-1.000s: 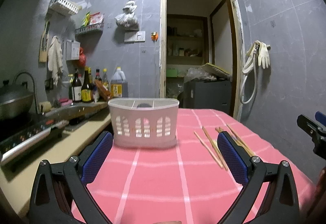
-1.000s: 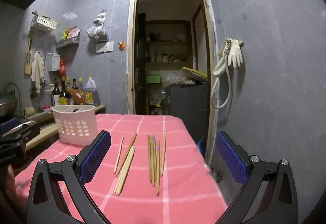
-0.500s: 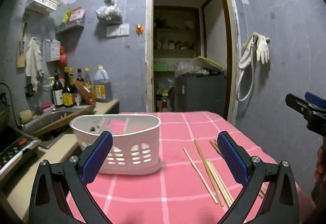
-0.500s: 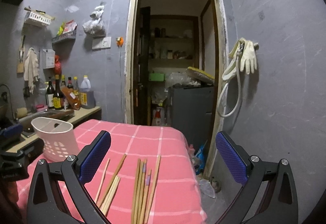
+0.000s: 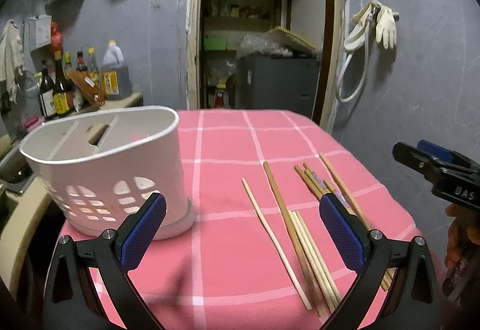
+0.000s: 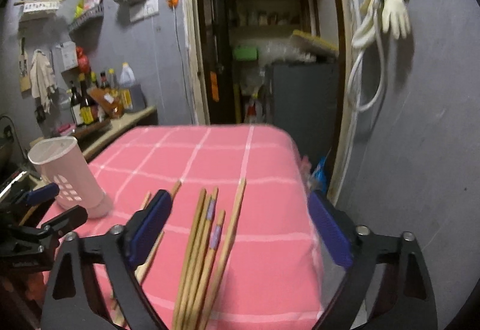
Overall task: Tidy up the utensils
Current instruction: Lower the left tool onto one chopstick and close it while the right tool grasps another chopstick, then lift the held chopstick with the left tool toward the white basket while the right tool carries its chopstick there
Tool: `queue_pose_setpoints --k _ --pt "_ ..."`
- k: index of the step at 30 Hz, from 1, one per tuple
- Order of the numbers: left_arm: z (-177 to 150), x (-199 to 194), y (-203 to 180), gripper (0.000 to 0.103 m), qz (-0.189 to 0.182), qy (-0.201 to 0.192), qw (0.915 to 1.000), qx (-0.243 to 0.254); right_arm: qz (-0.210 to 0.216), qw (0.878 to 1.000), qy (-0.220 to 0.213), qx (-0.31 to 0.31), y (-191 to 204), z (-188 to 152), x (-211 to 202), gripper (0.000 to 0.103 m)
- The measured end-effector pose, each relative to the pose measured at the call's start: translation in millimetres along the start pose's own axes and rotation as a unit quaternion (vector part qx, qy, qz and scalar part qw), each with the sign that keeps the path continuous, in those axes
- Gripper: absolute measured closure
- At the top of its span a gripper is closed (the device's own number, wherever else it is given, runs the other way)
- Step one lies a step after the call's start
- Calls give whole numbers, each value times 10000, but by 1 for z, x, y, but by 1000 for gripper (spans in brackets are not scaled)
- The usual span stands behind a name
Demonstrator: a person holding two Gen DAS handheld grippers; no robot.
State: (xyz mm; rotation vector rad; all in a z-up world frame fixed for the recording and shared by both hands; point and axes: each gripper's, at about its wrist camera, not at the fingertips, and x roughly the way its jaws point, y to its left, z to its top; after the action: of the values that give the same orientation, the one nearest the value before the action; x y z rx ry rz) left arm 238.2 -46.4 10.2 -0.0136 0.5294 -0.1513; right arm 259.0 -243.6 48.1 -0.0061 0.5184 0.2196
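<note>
Several wooden chopsticks point(image 5: 288, 225) lie loose on the pink checked tablecloth point(image 5: 228, 144), right of a white slotted utensil basket point(image 5: 114, 168) with dividers inside. My left gripper point(image 5: 241, 199) hovers open over the cloth between basket and chopsticks, holding nothing. In the right wrist view my right gripper point(image 6: 240, 198) hangs above a bundle of chopsticks point(image 6: 207, 234). Its jaws are closing, the pads still wide apart and clear of the sticks. The basket point(image 6: 69, 174) stands far left there, with the left gripper point(image 6: 45, 210) in front of it. The right gripper point(image 5: 435, 162) shows at the left view's right edge.
A counter with sauce bottles point(image 5: 60, 87) runs along the left beside the table. Behind the table stand an open doorway and a grey cabinet point(image 5: 276, 81). Rubber gloves point(image 6: 390, 12) and a hose hang on the right wall. The cloth's right edge point(image 6: 303, 180) drops off close to the wall.
Both grippers have come forward and tipped down toward the table, so basket and chopsticks look nearer. The right gripper's jaws have narrowed a little. Nothing has been picked up.
</note>
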Motion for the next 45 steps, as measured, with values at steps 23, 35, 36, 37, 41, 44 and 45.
queue_pose_setpoints --k 23,35,36,37,41,44,45 --pt "-10 70 7 71 -539 1661 9838 -398 370 9834 1744 321 -13 -20 83 78" --pt "1 89 5 86 -604 2040 9762 -420 292 9766 2101 352 -6 -17 103 79" --pt "2 90 5 88 -612 2073 9754 -429 267 9763 2116 379 -6 -16 104 82" --pt "2 91 6 91 -645 2104 9744 -462 258 9760 2124 411 -6 -16 104 86" --pt "3 91 9 100 -723 2212 9706 -610 490 9717 2157 830 -12 -17 102 97" --pt "3 90 11 100 -797 2231 9689 -712 628 9703 2054 1116 -16 -19 95 98" --pt "3 87 13 100 -833 2225 9686 -736 672 9709 1976 1176 -17 -20 90 98"
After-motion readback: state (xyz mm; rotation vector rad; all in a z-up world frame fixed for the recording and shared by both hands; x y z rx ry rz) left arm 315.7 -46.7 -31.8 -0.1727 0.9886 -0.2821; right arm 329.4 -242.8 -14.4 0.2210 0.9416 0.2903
